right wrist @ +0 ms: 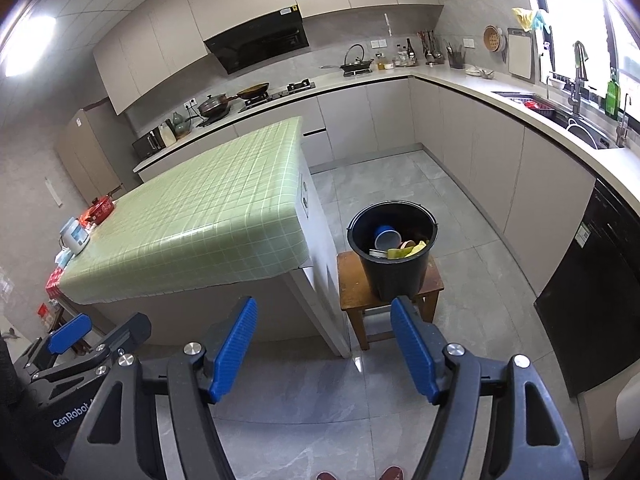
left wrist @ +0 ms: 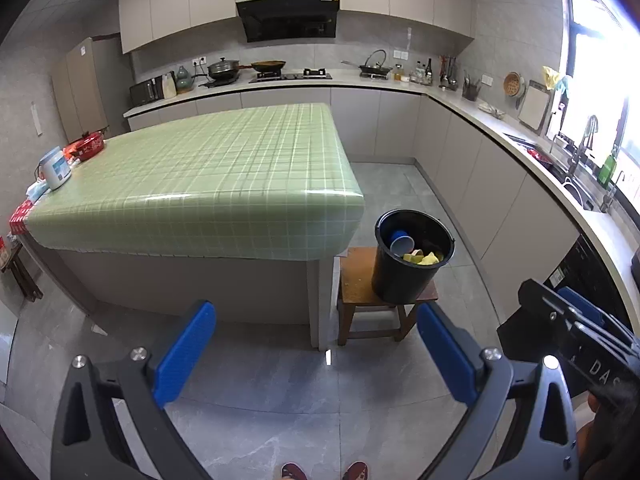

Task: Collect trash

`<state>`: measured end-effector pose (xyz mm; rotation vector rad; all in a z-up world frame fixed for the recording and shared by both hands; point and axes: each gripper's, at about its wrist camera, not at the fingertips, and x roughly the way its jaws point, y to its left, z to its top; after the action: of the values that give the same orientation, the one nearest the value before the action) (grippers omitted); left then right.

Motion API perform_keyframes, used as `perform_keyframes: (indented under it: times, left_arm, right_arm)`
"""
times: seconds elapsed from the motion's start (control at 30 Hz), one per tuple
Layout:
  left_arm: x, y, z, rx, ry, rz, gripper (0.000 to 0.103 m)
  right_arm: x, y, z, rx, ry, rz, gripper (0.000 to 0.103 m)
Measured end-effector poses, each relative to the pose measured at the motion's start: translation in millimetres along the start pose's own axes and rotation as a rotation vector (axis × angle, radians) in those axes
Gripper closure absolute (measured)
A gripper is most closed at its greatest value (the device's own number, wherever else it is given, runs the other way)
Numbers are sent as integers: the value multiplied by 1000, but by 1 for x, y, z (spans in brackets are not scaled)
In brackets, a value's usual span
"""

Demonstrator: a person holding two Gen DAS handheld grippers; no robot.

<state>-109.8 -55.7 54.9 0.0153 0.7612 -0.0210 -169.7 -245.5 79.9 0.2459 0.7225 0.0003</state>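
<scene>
We hold both grippers out over the grey tiled floor [left wrist: 280, 400], well apart from the bench [left wrist: 224, 168] with its green checked cover. Our left gripper [left wrist: 316, 354] has its jaws spread wide with nothing between the blue pads [left wrist: 186, 354], and our right gripper [right wrist: 324, 350] likewise has its jaws spread and bare. In the left wrist view the right gripper also shows at the right edge, beside the left one. The black bucket [right wrist: 394, 276] stands upright on a small wooden stool [right wrist: 354, 284] just beside the near corner of the bench, and it sits beyond the fingertips of both grippers, touching neither. Inside the bucket we see the trash: a blue cup [right wrist: 386, 238] lying on its side with its mouth towards us, and yellow crumpled scraps [left wrist: 424, 258] next to it, with a bit of something tan among them that we cannot make out. At the far left end of the bench stand a white appliance [left wrist: 56, 168] and a red pot [left wrist: 86, 146]. The tips of our shoes [right wrist: 360, 474] show at the bottom edge.
</scene>
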Motion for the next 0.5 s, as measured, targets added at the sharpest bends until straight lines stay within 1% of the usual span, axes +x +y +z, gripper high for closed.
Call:
perform_keyframes:
  times: [0.5]
  left_arm:
    - [-3,-1,6,-26,2,3,2]
  right_arm:
    - [4,1,4,-26,5,12,31]
